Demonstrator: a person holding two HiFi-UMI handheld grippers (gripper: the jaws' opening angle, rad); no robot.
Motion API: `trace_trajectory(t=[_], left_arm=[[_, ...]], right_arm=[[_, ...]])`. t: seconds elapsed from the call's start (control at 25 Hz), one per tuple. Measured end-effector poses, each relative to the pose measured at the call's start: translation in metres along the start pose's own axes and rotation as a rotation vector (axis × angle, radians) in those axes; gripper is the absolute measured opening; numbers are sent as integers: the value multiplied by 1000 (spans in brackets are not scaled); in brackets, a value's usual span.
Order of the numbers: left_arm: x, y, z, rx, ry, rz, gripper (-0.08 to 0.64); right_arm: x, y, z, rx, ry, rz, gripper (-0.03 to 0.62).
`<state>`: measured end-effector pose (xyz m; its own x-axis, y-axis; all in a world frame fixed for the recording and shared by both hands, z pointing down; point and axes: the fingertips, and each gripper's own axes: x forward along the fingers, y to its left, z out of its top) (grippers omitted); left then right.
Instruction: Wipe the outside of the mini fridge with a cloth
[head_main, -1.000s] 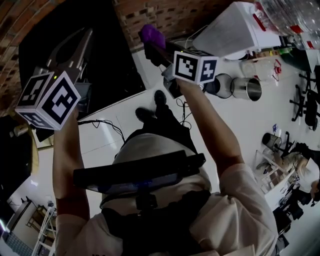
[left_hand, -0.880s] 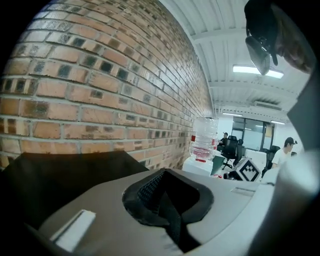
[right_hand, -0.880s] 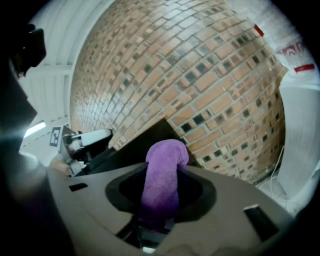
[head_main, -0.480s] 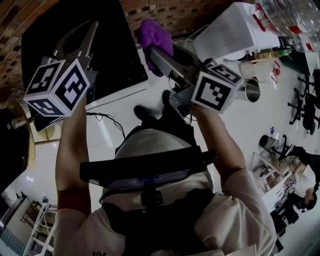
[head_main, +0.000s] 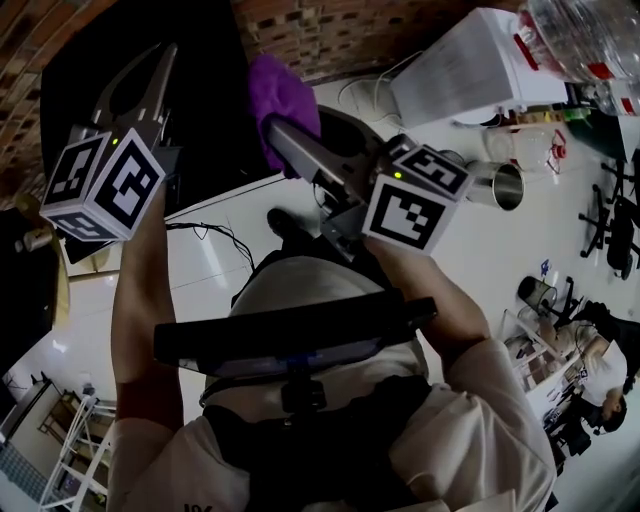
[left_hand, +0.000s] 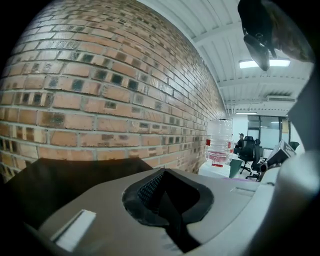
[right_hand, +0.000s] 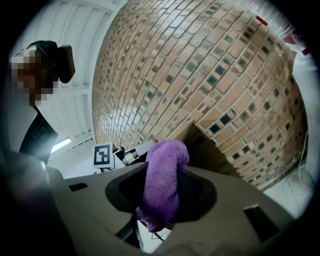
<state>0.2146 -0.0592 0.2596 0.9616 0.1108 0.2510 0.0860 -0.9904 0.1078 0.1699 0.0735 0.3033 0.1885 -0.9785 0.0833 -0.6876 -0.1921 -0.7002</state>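
Note:
The black mini fridge (head_main: 205, 95) stands against the brick wall, top left in the head view. A purple cloth (head_main: 278, 92) sits at its right edge, with my right gripper (head_main: 275, 125) shut on it; whether cloth and fridge touch I cannot tell. In the right gripper view the cloth (right_hand: 162, 182) bulges out between the jaws of the right gripper (right_hand: 161, 200), in front of the dark fridge (right_hand: 212, 147). My left gripper (head_main: 165, 55) is shut and empty, pointing over the fridge's front. In the left gripper view the left gripper (left_hand: 165, 181) has its jaws together above the fridge's dark top (left_hand: 55, 185).
A brick wall (head_main: 330, 30) runs behind the fridge. To the right stand a white box-like unit (head_main: 470, 65), a water bottle (head_main: 580, 35) and metal cans (head_main: 500, 182). Cables (head_main: 215, 245) lie on the white floor near the person's shoes (head_main: 285, 222). Office chairs (head_main: 615, 215) are far right.
My right gripper has risen with the purple cloth, which now looks larger and lies at the fridge's right edge. The left gripper has hardly moved.

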Motion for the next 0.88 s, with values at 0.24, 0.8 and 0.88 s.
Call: trace_trajectory(t=[0.24,0.8,0.88], left_arm=[[1,-1,-1,-2,8,1,9],[8,-1,-7,-8,23,0,9],[8,-2,-7,-8,25,1,9]], right_arm=[[-1,-14,-11,53,-6,-14,147],[-1,-46,-32,128,-9,-43,146],[-1,-50,-36,132,-1,-48,146]])
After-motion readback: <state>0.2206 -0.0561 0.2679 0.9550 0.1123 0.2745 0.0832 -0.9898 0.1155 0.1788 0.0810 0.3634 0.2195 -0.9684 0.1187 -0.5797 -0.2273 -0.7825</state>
